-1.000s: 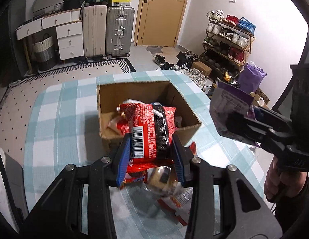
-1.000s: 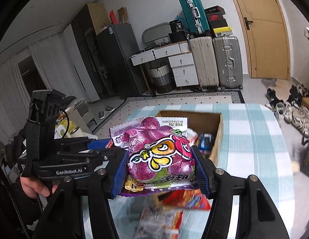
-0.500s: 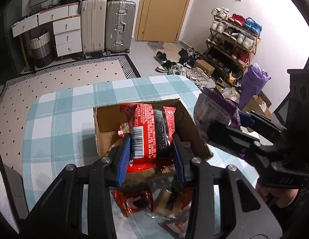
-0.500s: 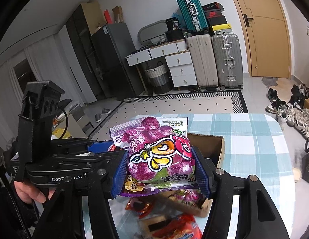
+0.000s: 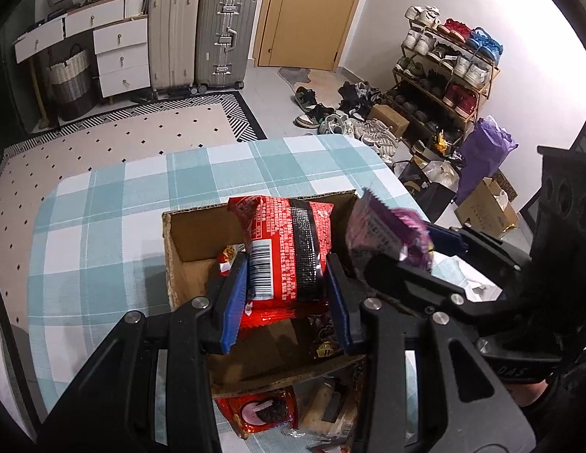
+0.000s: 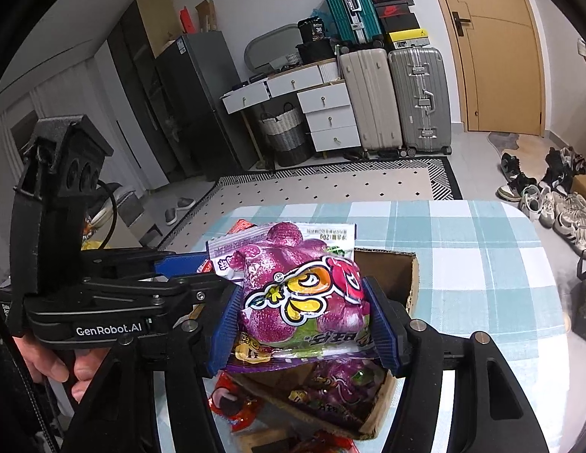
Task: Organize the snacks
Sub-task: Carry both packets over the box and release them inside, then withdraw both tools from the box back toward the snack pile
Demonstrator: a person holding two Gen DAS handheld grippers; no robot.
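Note:
My left gripper (image 5: pixel 285 294) is shut on a red and black snack bag (image 5: pixel 289 249) and holds it over the open cardboard box (image 5: pixel 172 260). My right gripper (image 6: pixel 304 324) is shut on a purple candy bag (image 6: pixel 304 294), also above the box (image 6: pixel 410 283). The right gripper and its purple bag (image 5: pixel 383 234) show at the right in the left wrist view. The left gripper's body (image 6: pixel 104 302) shows at the left in the right wrist view. Several snack packets lie inside the box.
The box stands on a table with a teal checked cloth (image 5: pixel 104 226). Loose snack packets (image 5: pixel 262 411) lie on the table in front of the box. Suitcases (image 5: pixel 225 37), drawers and a shoe rack (image 5: pixel 447 71) stand on the floor beyond.
Both grippers have moved forward with their bags, from in front of the box to above it. The box now sits lower and closer in both views.

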